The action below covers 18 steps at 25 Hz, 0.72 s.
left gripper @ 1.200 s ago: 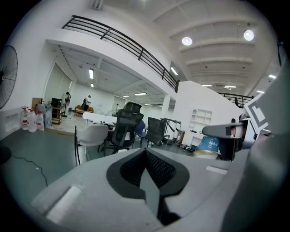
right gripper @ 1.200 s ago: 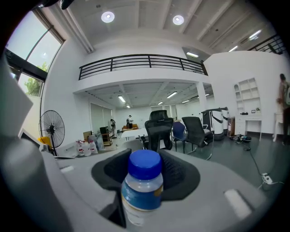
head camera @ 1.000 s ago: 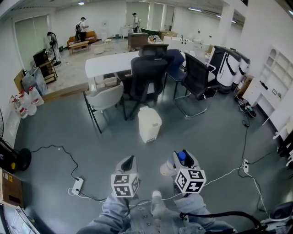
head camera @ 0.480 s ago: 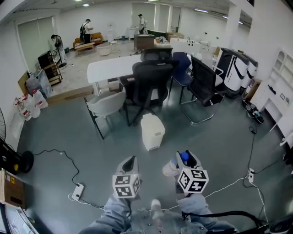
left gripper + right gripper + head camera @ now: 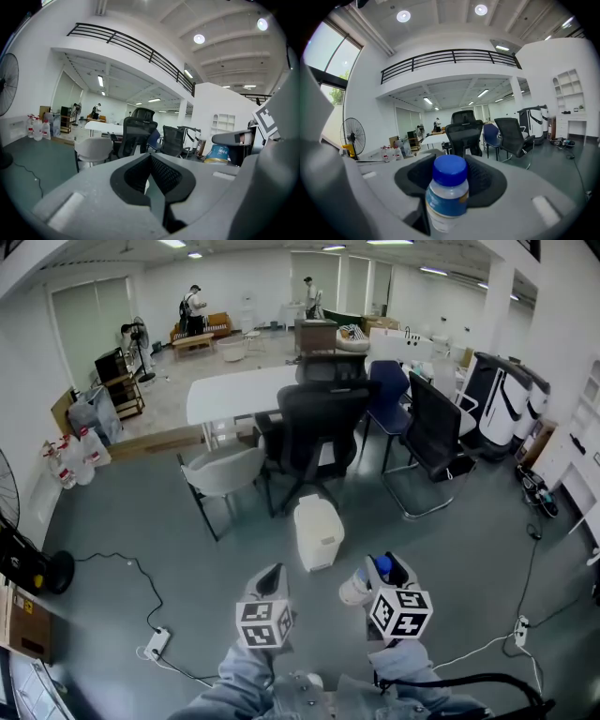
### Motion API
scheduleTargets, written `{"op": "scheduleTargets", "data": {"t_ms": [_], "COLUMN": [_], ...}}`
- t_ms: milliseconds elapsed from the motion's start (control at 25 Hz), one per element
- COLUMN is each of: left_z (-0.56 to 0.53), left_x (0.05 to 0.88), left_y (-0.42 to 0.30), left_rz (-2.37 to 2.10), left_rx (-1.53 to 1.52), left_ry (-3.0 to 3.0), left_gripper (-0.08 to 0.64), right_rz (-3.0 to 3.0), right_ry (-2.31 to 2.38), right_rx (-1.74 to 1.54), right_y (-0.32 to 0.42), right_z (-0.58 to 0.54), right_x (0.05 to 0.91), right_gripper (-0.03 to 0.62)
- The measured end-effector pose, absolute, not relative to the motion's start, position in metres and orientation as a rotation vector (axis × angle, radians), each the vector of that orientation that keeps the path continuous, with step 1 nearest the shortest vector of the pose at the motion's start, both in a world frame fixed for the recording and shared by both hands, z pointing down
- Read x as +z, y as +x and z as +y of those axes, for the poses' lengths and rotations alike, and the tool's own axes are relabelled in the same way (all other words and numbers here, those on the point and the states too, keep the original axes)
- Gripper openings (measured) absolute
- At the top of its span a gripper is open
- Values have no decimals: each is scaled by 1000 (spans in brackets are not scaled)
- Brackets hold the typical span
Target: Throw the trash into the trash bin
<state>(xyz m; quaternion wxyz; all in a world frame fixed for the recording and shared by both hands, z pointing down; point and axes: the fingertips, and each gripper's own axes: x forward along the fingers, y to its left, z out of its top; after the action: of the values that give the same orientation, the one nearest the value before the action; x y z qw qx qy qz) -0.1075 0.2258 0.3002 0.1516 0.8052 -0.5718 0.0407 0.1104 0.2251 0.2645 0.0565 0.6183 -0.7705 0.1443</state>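
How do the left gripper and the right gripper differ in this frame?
The left gripper has its jaws together; the right gripper has them held apart, clamped on a bottle. The left gripper is empty; the right gripper carries that blue-capped bottle. Both point toward the white trash bin.

You are looking at nothing readable here: the blue label on the bottle [image 5: 446, 199] is showing no print that can be made out, and the marker cubes [image 5: 262, 624] are carrying only black-and-white square patterns, no letters or numbers.
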Motion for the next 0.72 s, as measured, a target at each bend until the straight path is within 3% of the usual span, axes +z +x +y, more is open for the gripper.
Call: {"op": "scheduleTargets", "data": {"t_ms": [720], "left_z": [153], "left_x": [323], "left_y": [-56], "left_rz": [-1603], "left_rx": [240], "left_ry": [2349], "left_gripper": [8], "right_rz": [-2257], "right_ry": [1920], "right_rx": [576], "right_y": [173], "right_z": [155], "right_x": [304], "right_gripper": [198]}}
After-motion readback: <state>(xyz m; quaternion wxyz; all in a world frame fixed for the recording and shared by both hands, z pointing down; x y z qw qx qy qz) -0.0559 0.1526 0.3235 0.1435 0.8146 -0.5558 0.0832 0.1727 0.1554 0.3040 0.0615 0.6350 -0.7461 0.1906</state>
